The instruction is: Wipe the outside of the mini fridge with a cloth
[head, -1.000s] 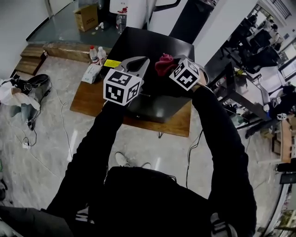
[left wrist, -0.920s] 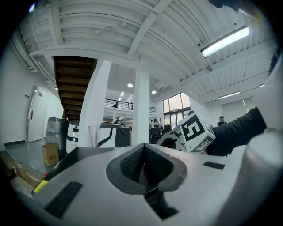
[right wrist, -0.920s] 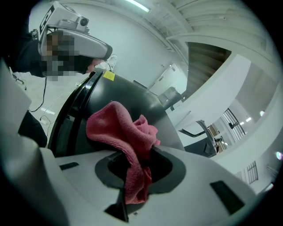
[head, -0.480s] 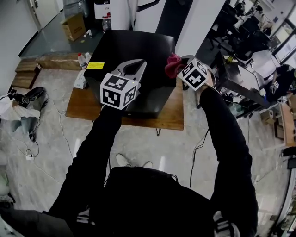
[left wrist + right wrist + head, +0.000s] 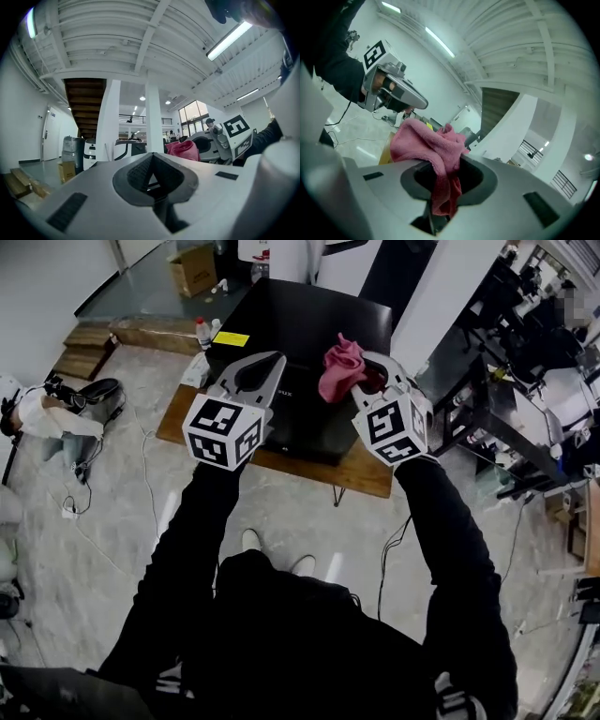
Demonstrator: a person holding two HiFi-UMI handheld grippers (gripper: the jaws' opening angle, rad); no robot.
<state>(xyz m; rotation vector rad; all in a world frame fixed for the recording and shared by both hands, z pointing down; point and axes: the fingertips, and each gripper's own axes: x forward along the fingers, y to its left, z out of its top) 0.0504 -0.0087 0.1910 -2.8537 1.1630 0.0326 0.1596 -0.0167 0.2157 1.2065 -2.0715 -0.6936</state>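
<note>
Holding: pink cloth [image 5: 337, 371], pinched between the right gripper [image 5: 373, 379] jaws, carried higher above the black mini fridge [image 5: 300, 324] than a second ago. Left gripper [image 5: 262, 376]: jaws pressed together, empty, likewise raised. Judgement: wiping paused; no contact with the fridge.

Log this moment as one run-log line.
right gripper: jaws shut on pink cloth | left gripper: jaws shut, empty | mini fridge: below both grippers, cloth contact unclear
</note>
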